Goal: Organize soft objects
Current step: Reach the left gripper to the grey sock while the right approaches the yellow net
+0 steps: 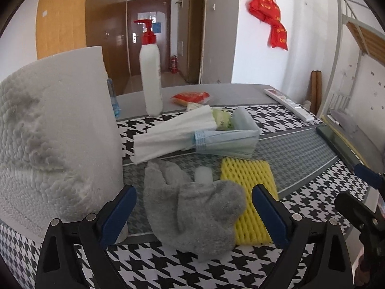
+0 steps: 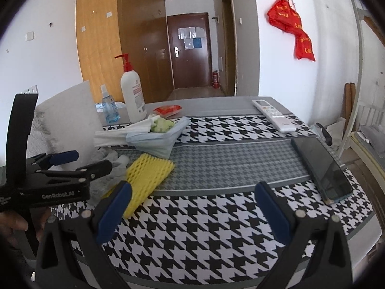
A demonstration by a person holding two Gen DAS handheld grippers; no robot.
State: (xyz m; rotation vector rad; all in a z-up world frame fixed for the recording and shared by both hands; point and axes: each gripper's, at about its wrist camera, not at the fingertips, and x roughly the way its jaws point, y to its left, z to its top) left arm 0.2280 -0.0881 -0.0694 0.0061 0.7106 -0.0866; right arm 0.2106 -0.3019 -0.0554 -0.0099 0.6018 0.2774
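Observation:
A grey sock (image 1: 195,207) lies crumpled on the houndstooth cloth, between the open blue fingers of my left gripper (image 1: 193,207), which is low around it. A yellow foam net (image 1: 247,187) lies just right of the sock, partly under it; it also shows in the right wrist view (image 2: 146,178). Behind are a stack of white and blue face masks (image 1: 192,134) with a green cloth (image 1: 222,118) on top. My right gripper (image 2: 192,204) is open and empty over bare cloth. The left gripper (image 2: 72,166) shows from the side at the left of the right wrist view.
A large white paper roll (image 1: 55,134) stands close on the left. A white pump bottle (image 1: 150,72), a small spray bottle (image 2: 109,108), a red packet (image 1: 191,97), a white remote (image 2: 273,114) and a dark phone (image 2: 322,168) are on the table.

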